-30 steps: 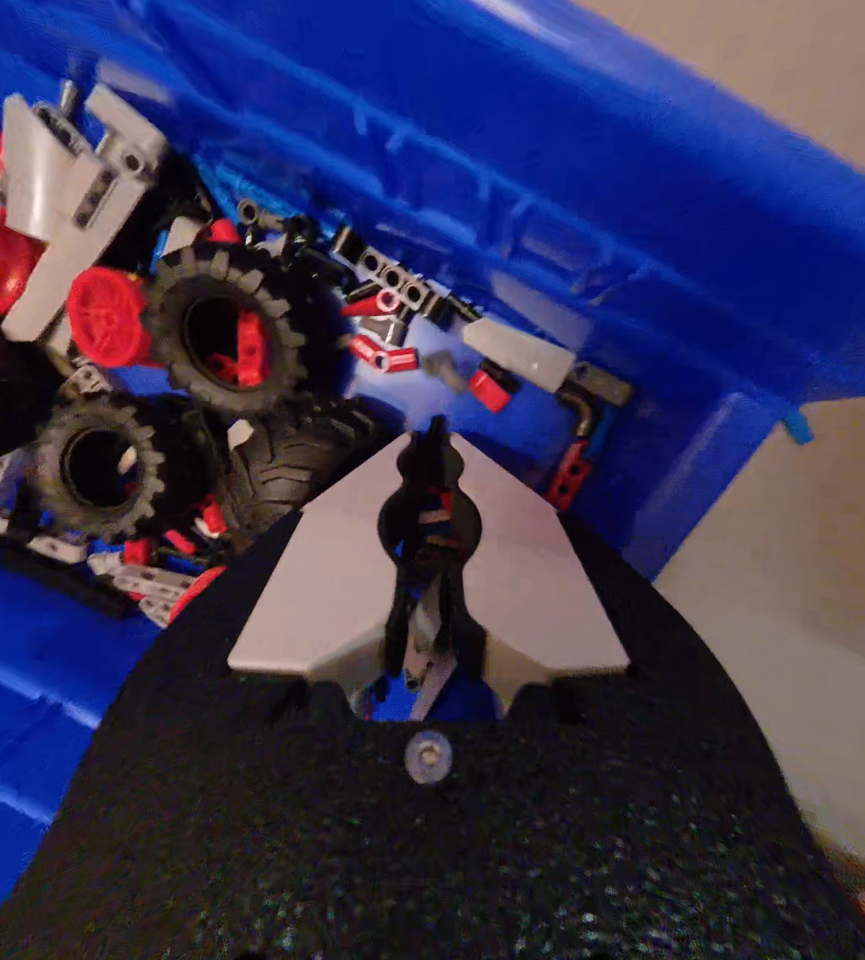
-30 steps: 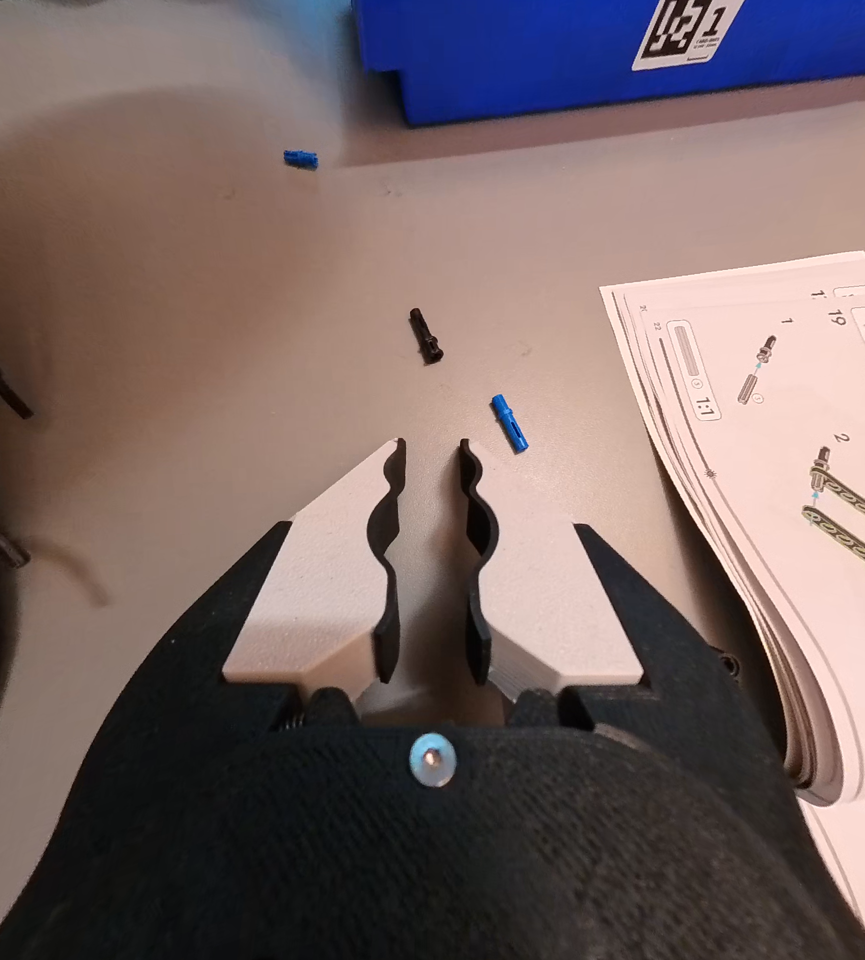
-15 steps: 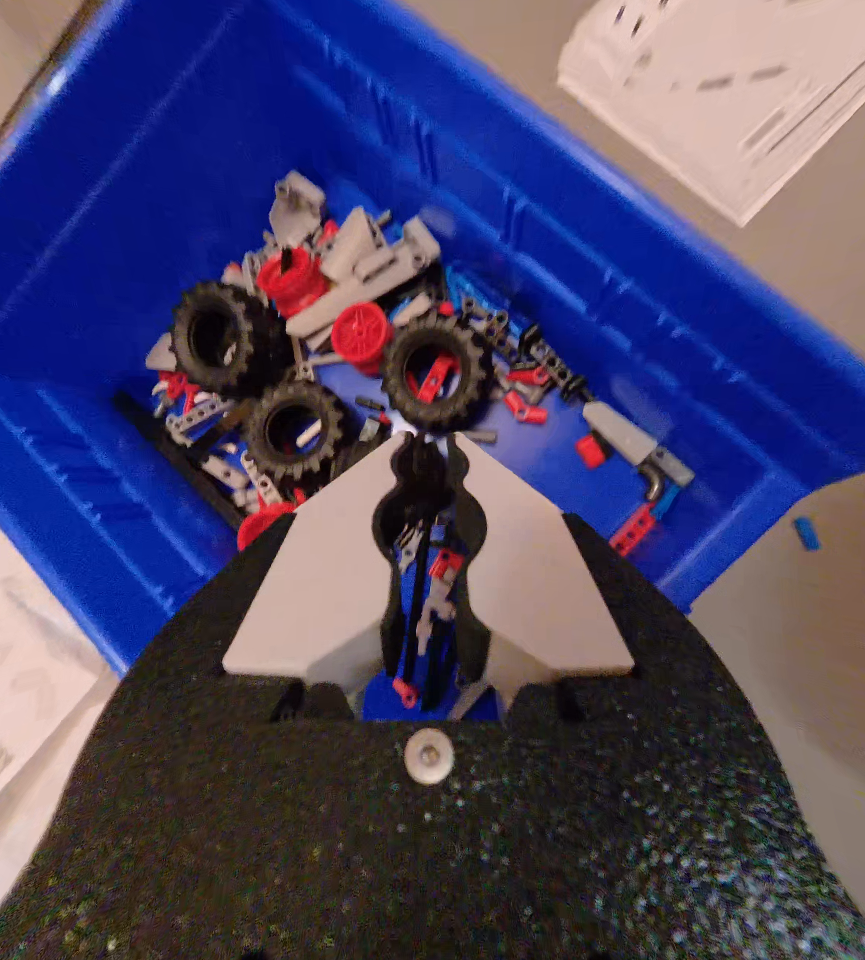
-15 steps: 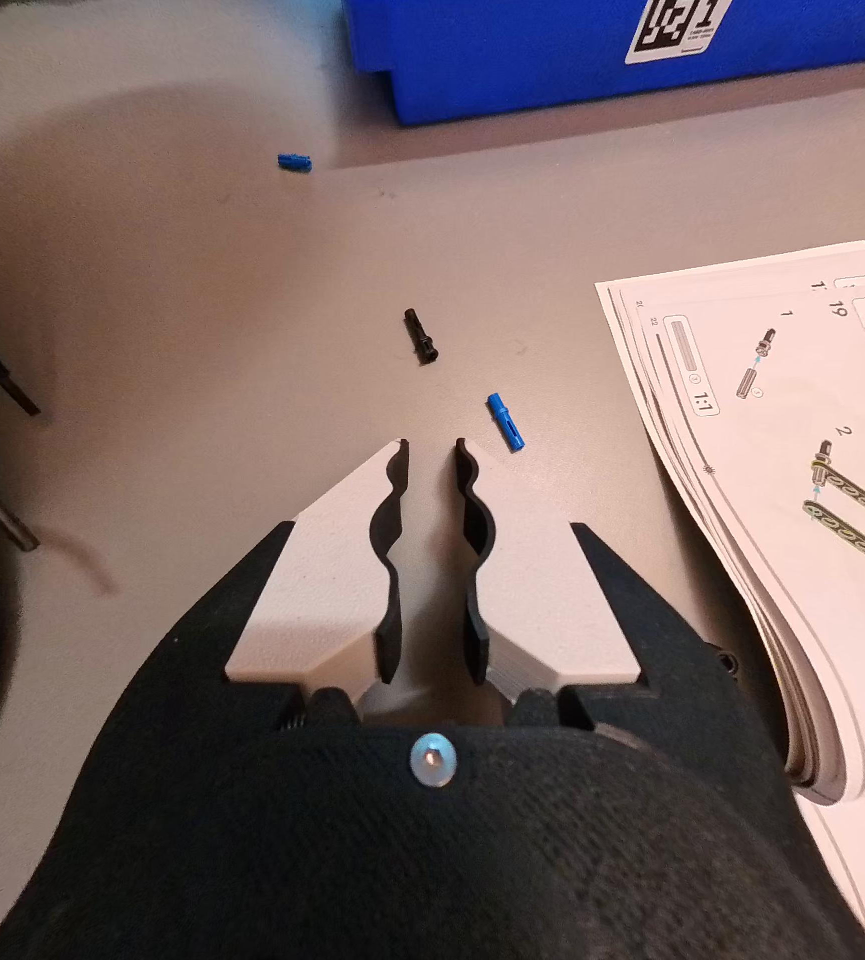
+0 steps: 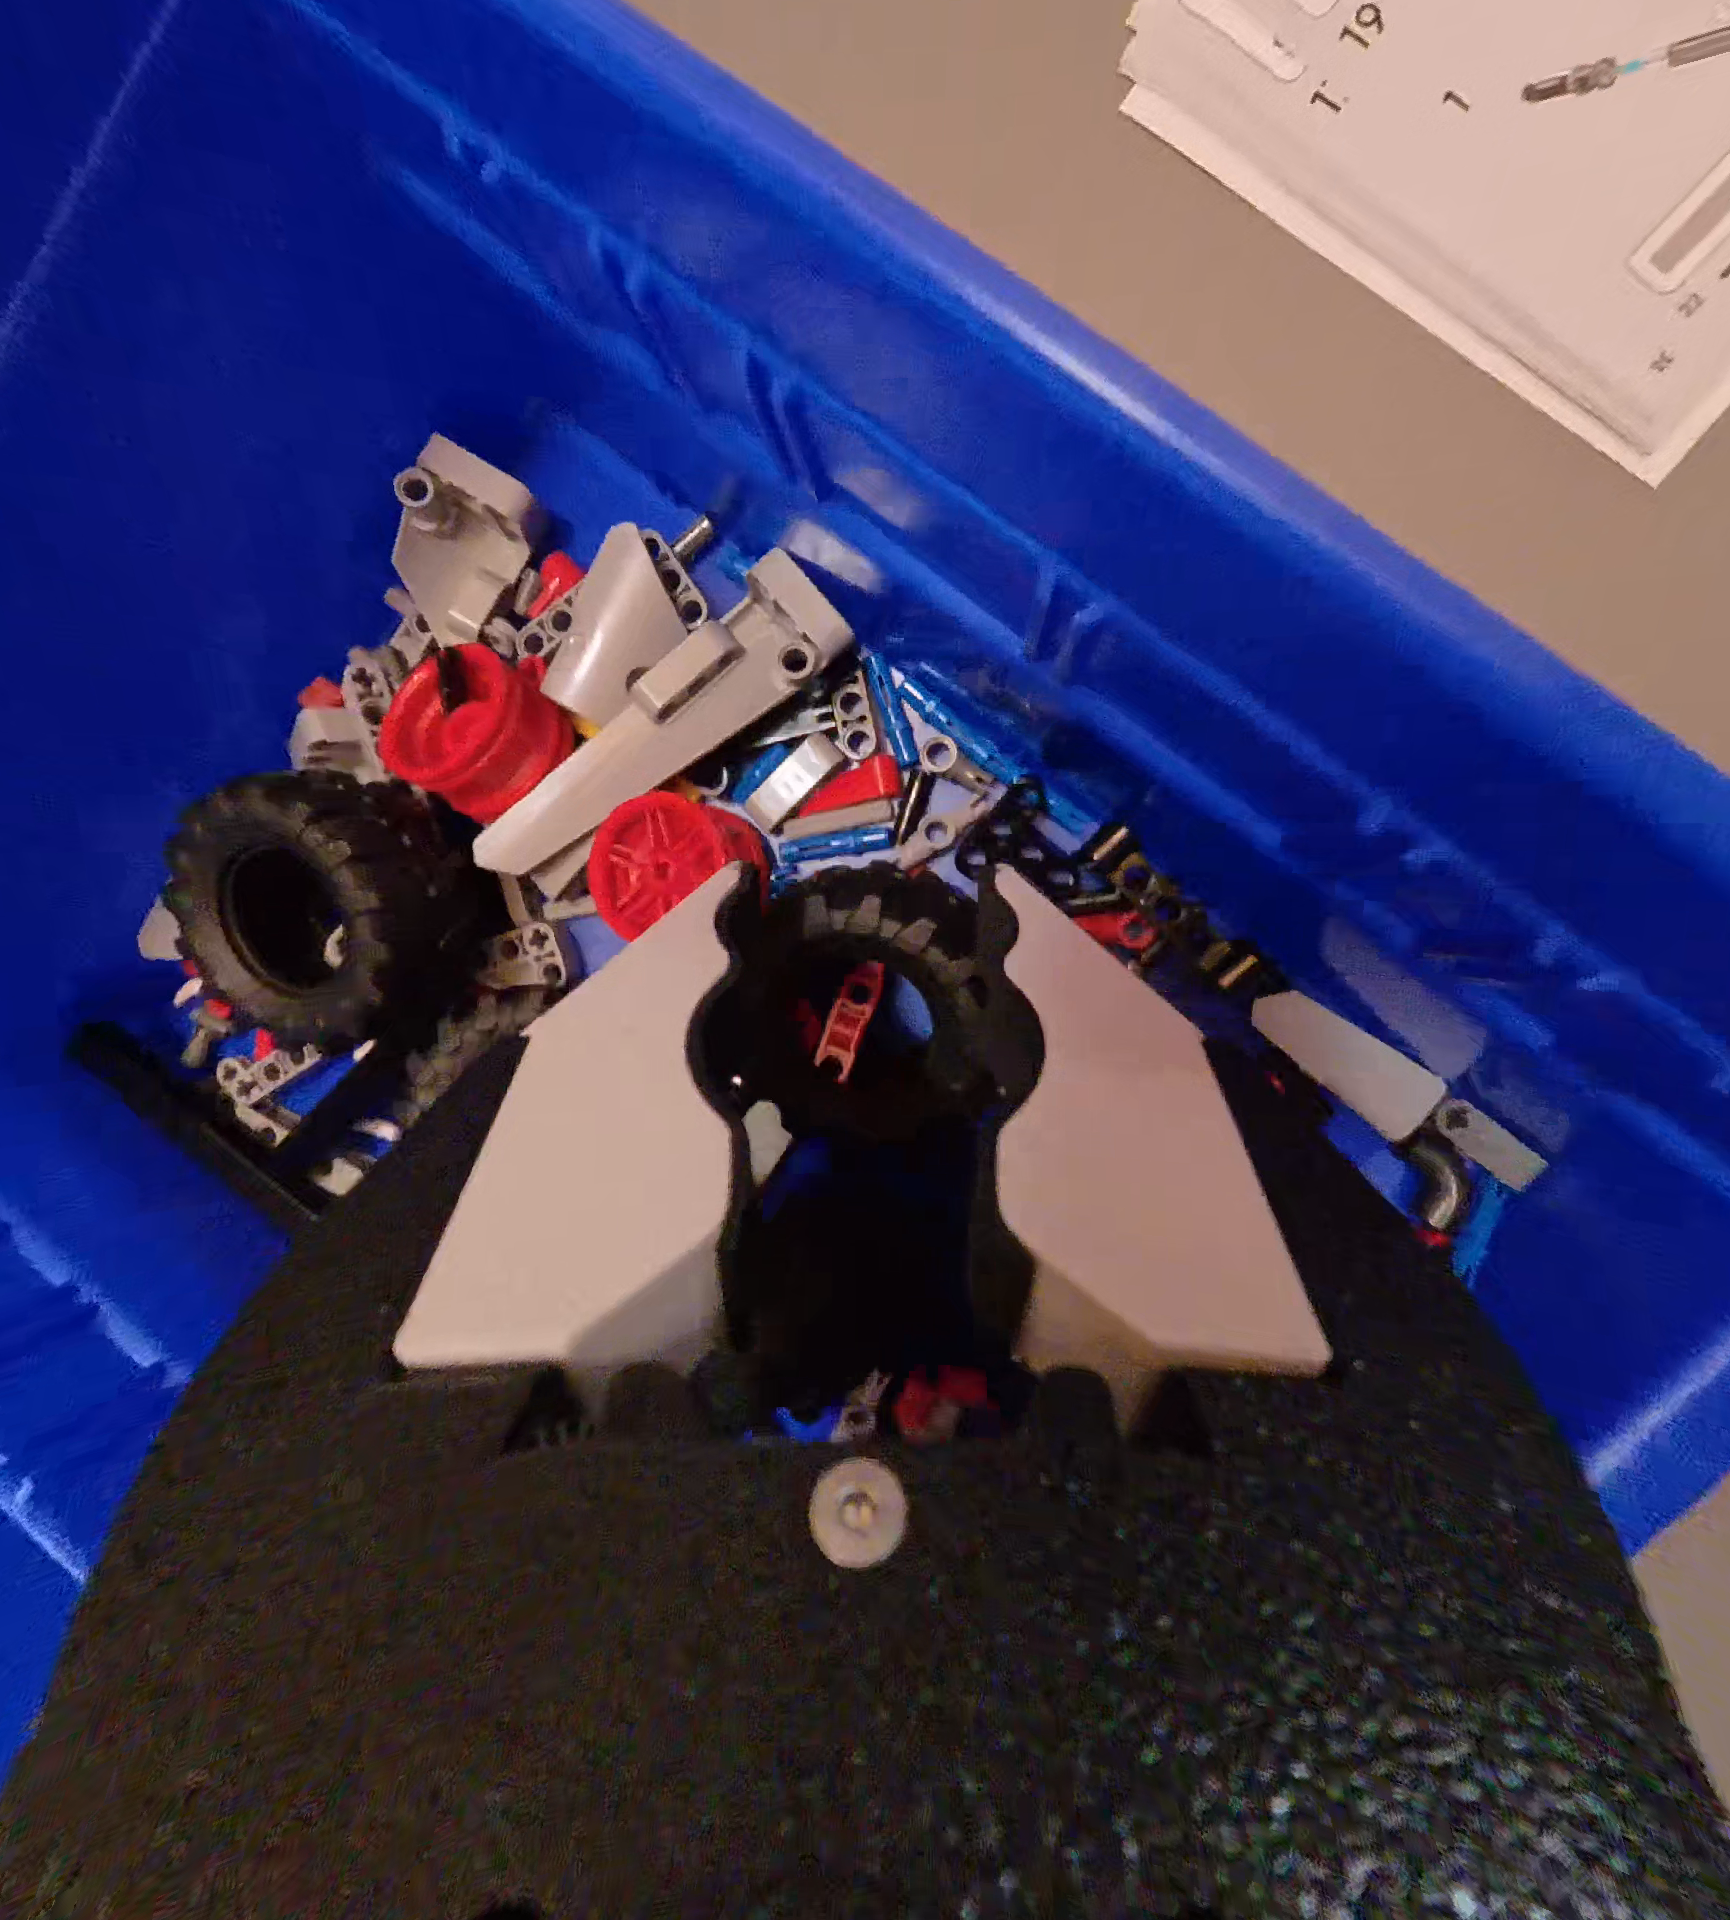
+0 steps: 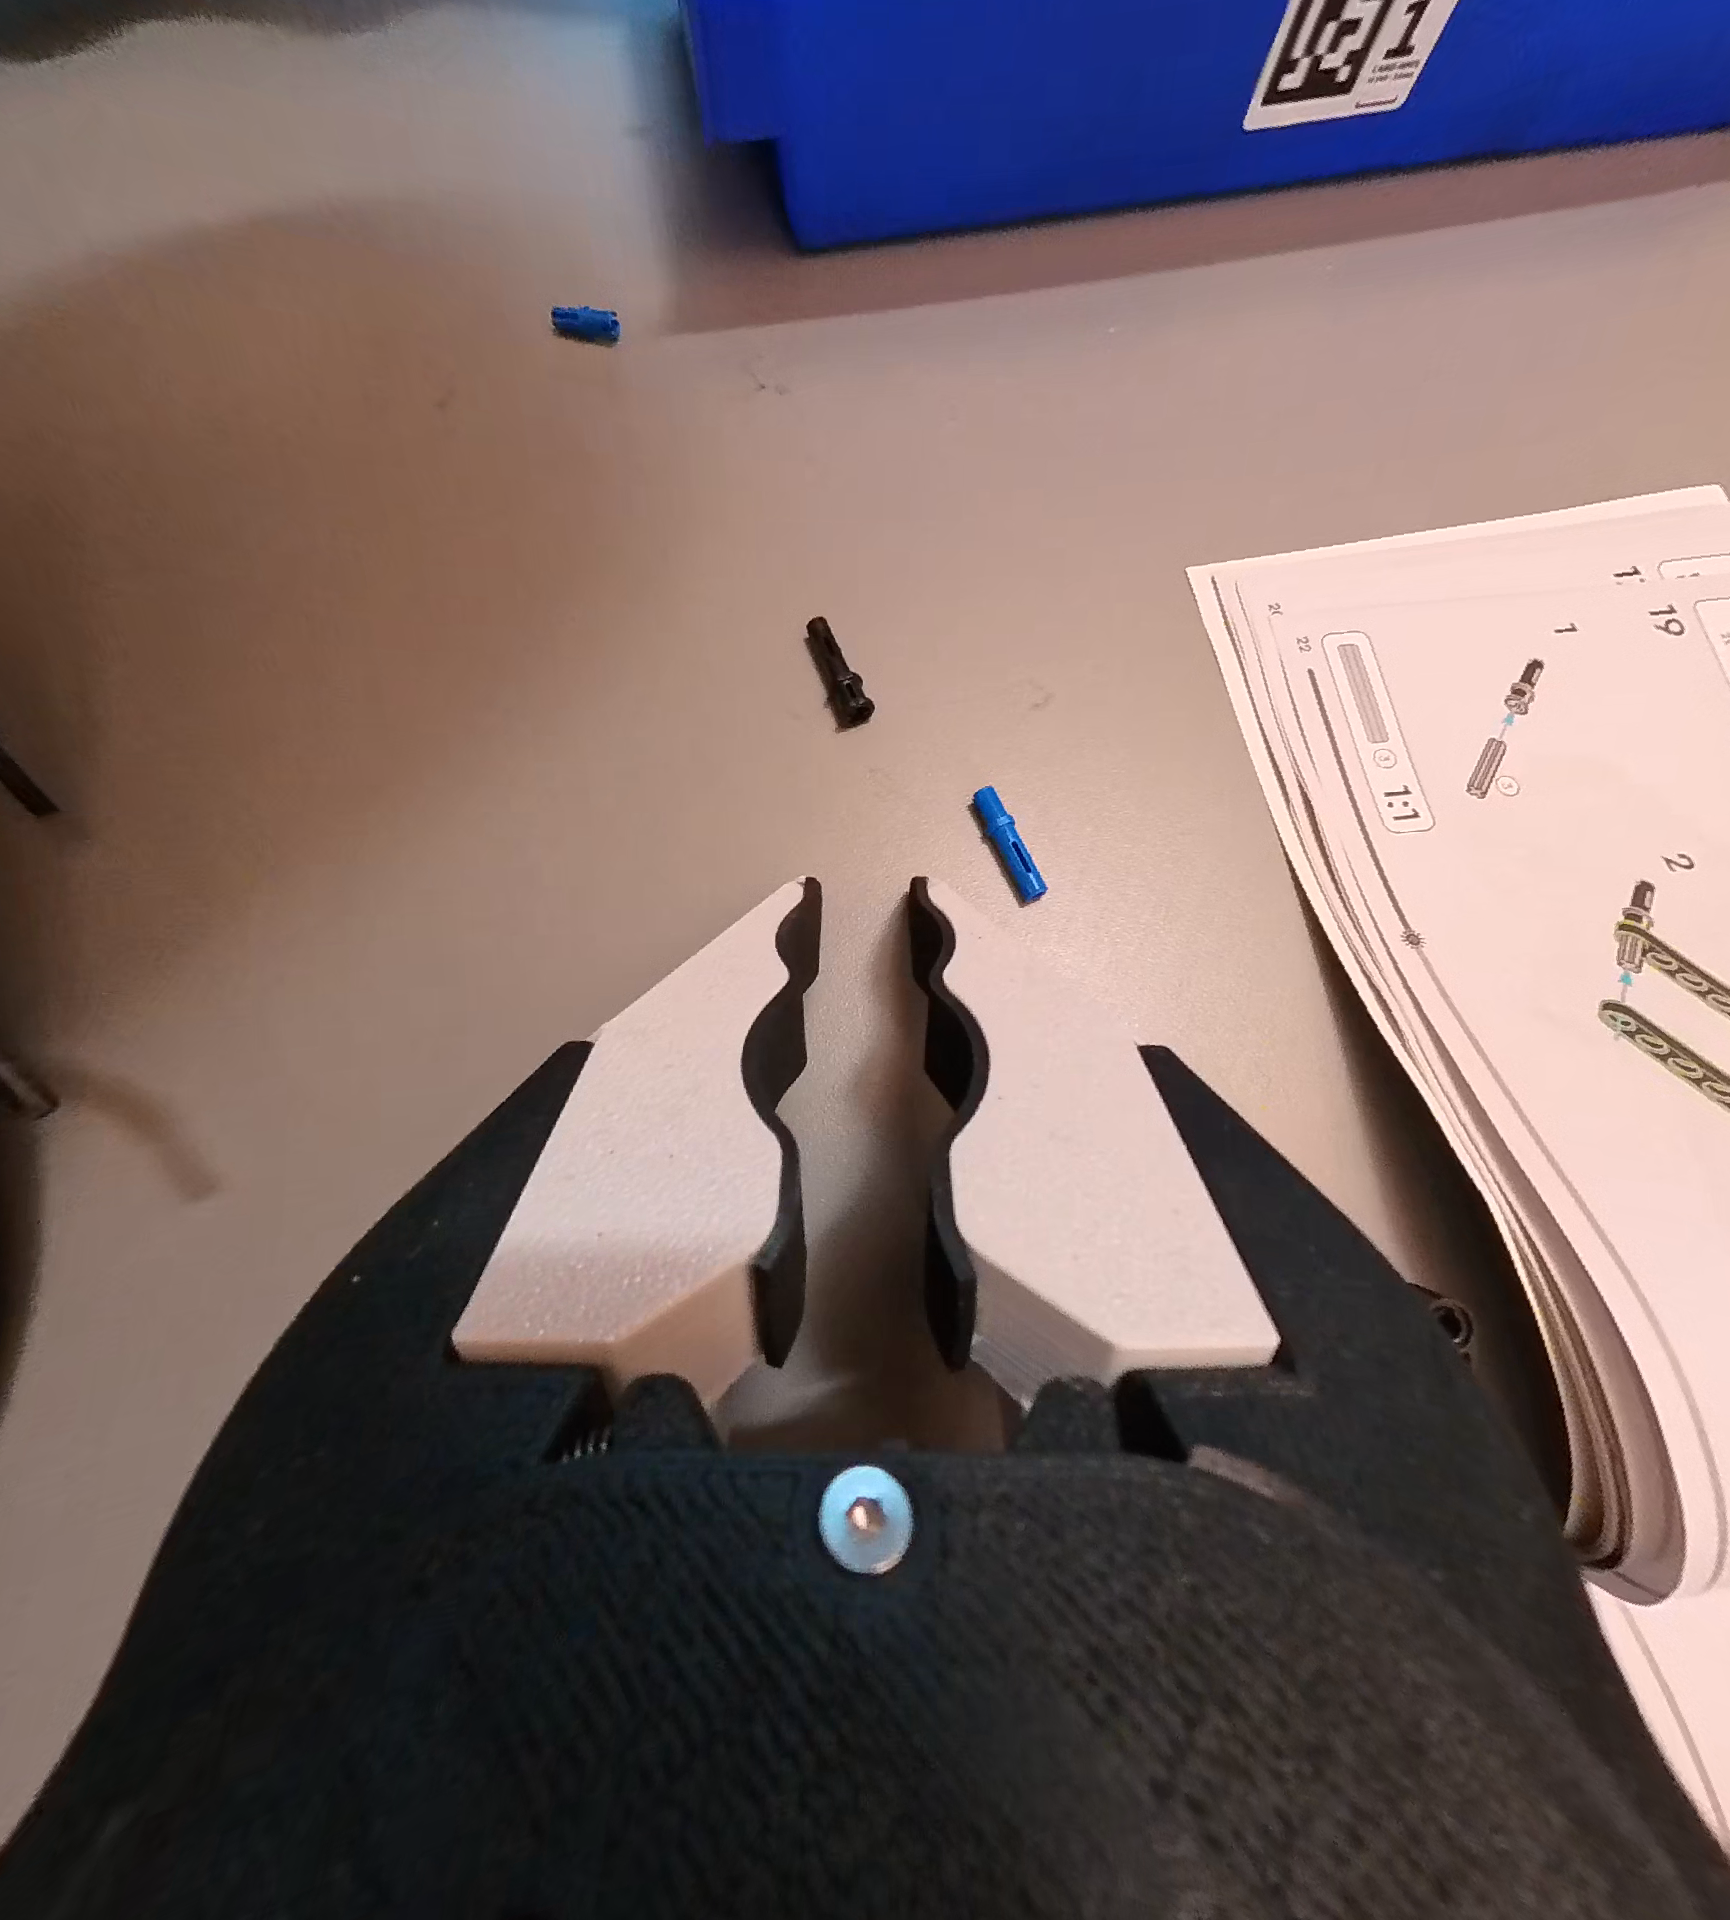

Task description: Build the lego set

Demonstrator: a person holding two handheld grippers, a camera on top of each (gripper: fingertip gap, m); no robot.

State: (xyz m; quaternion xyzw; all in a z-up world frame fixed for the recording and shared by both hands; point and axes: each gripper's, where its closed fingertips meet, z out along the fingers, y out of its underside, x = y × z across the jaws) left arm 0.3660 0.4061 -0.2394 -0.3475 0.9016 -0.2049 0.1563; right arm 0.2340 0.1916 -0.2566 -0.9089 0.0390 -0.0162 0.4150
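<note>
Left tongs [image 5: 866, 914] hang spread wide over the blue bin [image 5: 1256, 582], framing a black tyre [image 5: 866, 997] that lies among the loose lego parts [image 5: 653, 707] heaped on the bin floor. A small red piece shows through the tyre's hole. Whether the tongs' inner faces touch the tyre or merely hang above it cannot be told from the left wrist view; nothing is clamped in them. The wide spread looks matched to the tyre's girth, suggesting a pick from the pile is the step in hand.

A second tyre [image 5: 310, 914] lies toward the bin's left wall, with two red wheel hubs [image 5: 471, 727] and grey panels [image 5: 632, 665] stacked behind. The parts appear kept in the bin so that small pieces do not scatter.

On the desk [image 6: 373, 623], the right tongs [image 6: 866, 888] rest low, parted by a narrow gap and empty. Just off their right tip lies a blue pin [image 6: 1009, 842]; a black pin [image 6: 840, 670] lies a little beyond, and another blue pin [image 6: 586, 322] sits near the bin's outer corner. These seem laid out for the pages lying open: the instruction booklet [image 6: 1526, 935] lies at the desk's right edge, facing the builder, within sight of both tongs.
</note>
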